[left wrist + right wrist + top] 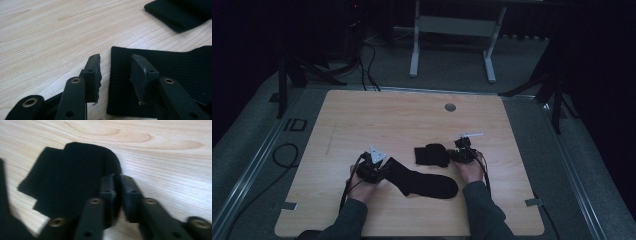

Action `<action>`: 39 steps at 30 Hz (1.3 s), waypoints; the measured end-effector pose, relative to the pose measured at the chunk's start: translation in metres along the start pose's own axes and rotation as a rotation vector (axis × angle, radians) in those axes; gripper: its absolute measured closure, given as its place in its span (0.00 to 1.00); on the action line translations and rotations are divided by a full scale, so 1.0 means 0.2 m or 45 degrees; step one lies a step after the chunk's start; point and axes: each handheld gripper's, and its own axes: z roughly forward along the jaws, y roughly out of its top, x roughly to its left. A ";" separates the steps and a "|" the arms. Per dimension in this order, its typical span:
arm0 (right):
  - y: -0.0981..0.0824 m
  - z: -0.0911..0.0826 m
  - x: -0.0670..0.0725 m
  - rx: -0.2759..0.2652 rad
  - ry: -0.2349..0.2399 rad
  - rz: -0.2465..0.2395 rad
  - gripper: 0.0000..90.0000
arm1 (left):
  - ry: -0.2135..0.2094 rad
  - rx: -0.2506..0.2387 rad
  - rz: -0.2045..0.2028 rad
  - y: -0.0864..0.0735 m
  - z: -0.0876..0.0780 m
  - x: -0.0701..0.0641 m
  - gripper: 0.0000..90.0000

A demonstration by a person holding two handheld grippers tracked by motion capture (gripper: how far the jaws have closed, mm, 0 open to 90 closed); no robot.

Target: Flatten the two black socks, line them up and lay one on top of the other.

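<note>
- From above: my left tongs (379,167) sit at the near left of the wooden table (362,120), at the cuff end of a flat black sock (424,182) that stretches to the right across the near middle; my right tongs (457,155) are just beyond it, at the right edge of a folded black sock (432,154); the two socks lie near each other but apart; my sleeves come in from the near edge; a small round grey cap (450,107) sits in the table towards the far side.
- Left gripper view: my jaws stand apart over the cuff of the flat sock (170,65); one pad is beside the cuff's edge over bare wood, the other over the knit; nothing is pinched; the folded sock (180,12) shows at the top right corner, well clear.
- Right gripper view: my jaws are closed, pads nearly meeting, with the rounded folded edge of the folded sock (70,177) pinched between them; the rest of it spreads to the left on the wood (170,170); the picture is a little blurred.
</note>
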 end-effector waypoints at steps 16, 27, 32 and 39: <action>0.06 -0.30 0.05 -0.212 0.062 -0.078 0.97 | 0.002 0.006 0.007 0.00 0.00 0.00 0.67; 0.08 -0.46 -0.03 -0.246 -0.094 -0.107 0.97 | 0.001 0.007 0.007 0.00 0.01 -0.01 0.67; 0.05 -0.51 -0.10 -0.234 -0.122 -0.087 0.97 | 0.002 0.007 0.006 0.00 0.01 -0.01 0.67; 0.02 -0.53 -0.15 -0.197 -0.172 -0.097 0.97 | 0.000 0.013 0.011 0.00 0.01 -0.01 0.67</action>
